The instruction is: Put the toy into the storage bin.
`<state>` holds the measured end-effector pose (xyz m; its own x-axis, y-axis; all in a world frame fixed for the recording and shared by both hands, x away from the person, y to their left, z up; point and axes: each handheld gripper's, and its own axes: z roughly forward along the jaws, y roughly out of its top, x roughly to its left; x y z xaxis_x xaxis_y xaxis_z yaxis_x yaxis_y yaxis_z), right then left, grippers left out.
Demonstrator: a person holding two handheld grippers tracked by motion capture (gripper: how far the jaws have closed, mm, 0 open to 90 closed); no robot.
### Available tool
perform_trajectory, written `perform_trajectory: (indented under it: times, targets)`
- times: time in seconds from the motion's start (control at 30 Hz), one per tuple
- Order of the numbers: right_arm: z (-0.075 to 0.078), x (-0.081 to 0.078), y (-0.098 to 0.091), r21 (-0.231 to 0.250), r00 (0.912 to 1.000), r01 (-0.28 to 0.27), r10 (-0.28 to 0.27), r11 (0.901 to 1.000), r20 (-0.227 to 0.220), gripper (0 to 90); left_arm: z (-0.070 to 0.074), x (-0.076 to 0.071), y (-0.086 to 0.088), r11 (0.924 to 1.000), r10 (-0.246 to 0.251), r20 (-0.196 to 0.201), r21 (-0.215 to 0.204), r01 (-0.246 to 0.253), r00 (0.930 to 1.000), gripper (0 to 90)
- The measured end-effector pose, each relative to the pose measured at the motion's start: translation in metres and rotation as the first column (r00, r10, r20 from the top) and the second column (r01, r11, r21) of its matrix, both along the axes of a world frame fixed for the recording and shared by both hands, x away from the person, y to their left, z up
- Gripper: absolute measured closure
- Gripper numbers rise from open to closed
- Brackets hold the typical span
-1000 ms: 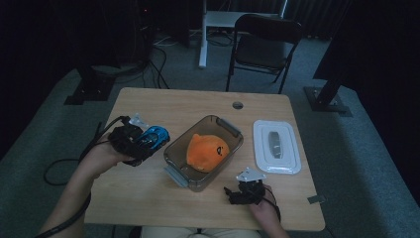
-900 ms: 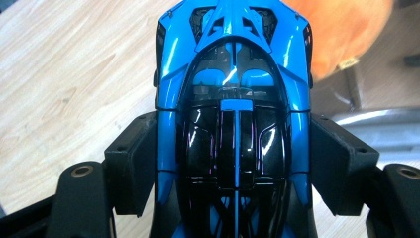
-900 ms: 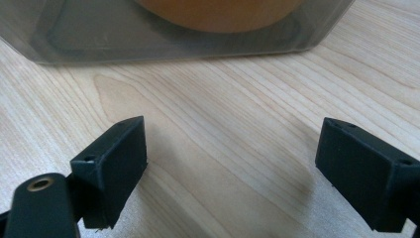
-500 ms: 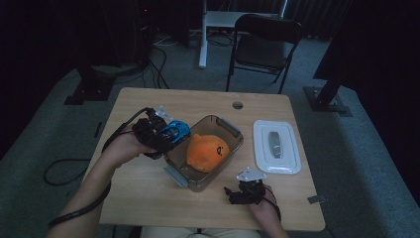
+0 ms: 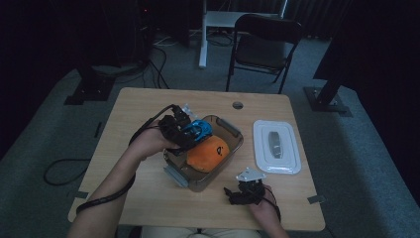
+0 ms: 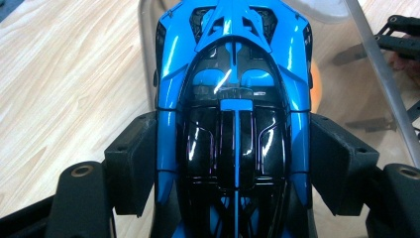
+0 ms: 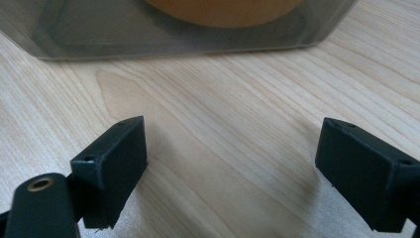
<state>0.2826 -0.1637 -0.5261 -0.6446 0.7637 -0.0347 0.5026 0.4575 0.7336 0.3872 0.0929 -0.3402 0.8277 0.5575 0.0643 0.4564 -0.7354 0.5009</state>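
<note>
Left gripper view shows why your grip works: your left gripper has its 2 pads pinching the blue toy sports car across its flanks, nose pointing away, so the car rides level and cannot roll out. High view puts that car at the near-left rim of the clear plastic container, just above the orange plush toy already lying inside; I judge you are carrying it in to set beside the plush. Your right gripper rests on the wooden table just in front of the container, jaws spread and holding nothing, probably waiting for the white lid lying to the right.
</note>
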Motion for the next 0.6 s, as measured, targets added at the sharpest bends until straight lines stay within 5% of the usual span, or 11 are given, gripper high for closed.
perform_trajectory:
  times: [0.6]
  targets:
    - [0.0, 0.0, -0.001, 0.005, 0.9999, -0.011, 0.011, 0.9999, -0.003, 12.3, -0.039, 0.016, -0.019, 0.9996, 0.011, -0.07, 0.026, -0.01, 0.9974, 28.9]
